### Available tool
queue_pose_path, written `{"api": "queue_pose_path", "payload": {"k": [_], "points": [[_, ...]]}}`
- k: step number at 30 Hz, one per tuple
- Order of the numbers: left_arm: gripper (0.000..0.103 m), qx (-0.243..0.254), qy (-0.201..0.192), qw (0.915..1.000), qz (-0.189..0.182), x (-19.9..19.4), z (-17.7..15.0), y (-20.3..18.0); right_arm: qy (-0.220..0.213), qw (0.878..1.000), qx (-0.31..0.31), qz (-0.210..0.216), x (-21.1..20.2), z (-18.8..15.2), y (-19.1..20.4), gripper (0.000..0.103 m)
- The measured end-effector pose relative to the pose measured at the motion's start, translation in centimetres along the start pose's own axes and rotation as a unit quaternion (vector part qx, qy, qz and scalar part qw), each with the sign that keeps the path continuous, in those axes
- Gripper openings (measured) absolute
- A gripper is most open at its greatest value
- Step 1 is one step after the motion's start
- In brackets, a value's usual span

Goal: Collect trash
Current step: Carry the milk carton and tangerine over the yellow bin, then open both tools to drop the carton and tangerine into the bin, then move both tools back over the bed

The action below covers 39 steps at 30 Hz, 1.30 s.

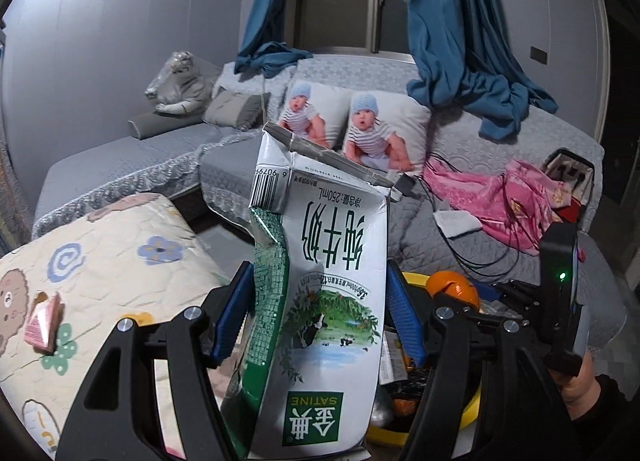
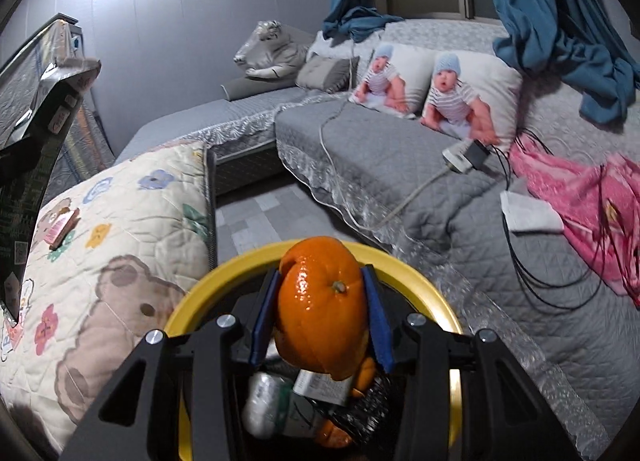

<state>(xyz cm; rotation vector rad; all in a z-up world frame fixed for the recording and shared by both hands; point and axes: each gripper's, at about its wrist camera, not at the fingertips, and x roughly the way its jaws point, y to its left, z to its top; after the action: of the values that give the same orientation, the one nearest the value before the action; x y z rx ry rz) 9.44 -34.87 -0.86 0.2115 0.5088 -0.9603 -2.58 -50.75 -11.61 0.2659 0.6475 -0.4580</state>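
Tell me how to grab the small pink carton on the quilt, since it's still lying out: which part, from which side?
The pink carton lies crumpled and tilted on the soft quilt. Probably best to come from above and pinch its two broad flat faces across the narrow thickness; the raised upper edge gives fingers room. Both grippers are full now: milk carton, orange peel.

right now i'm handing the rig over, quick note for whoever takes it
Left tongs: shut on a crushed milk carton, held beside the yellow bin.
Right tongs: shut on orange peel, over the bin's rim.
Done: wrappers and peel already lie in the bin.
Left: drop peel and carton in, then fetch the small pink carton on the bear quilt.
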Motion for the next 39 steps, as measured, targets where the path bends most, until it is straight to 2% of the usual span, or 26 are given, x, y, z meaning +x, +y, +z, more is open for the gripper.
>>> {"api": "queue_pose_path", "payload": {"k": [7,12,14,16,19,23,29,32,36,39], "points": [[0.062,0.004,0.021,0.9996,-0.018,2.8,-0.4,-2.4,0.014,1.000,0.009,-0.005,0.6,-0.8,-0.9,0.039],[0.062,-0.007,0.044,0.9987,-0.024,4.9,-1.4,-2.7,0.029,0.999,0.016,-0.008,1.2,-1.2,-1.5,0.041],[0.066,-0.020,0.052,0.9981,-0.025,5.4,-1.7,-2.4,0.033,0.999,0.018,-0.017,1.5,-1.4,-1.7,0.047],[0.090,-0.043,0.055,0.9974,-0.017,5.6,-2.2,-1.4,0.030,0.999,0.022,-0.027,1.5,-1.5,-2.0,0.060],[0.094,-0.068,0.052,0.9963,-0.002,5.4,-2.5,0.1,0.019,0.998,0.030,-0.046,1.1,-1.4,-2.3,0.074],[0.094,-0.095,0.060,0.9935,0.017,5.1,-3.0,2.1,0.011,0.998,0.033,-0.046,0.9,-1.1,-2.2,0.078],[0.094,-0.118,0.054,0.9890,0.070,2.3,-3.8,6.3,-0.004,1.000,0.000,-0.008,0.8,0.1,0.9,0.079],[0.094,-0.141,0.055,0.9838,0.096,0.1,-4.6,9.3,-0.012,1.000,-0.016,0.023,1.0,0.9,3.2,0.080],[0.094,-0.166,0.053,0.9721,0.157,-4.0,-6.5,13.8,-0.016,0.996,-0.043,0.078,1.6,2.0,7.6,0.081],[0.094,-0.195,0.050,0.9574,0.207,-7.6,-8.5,17.5,-0.022,0.991,-0.069,0.116,1.7,2.6,11.4,0.082]]}}
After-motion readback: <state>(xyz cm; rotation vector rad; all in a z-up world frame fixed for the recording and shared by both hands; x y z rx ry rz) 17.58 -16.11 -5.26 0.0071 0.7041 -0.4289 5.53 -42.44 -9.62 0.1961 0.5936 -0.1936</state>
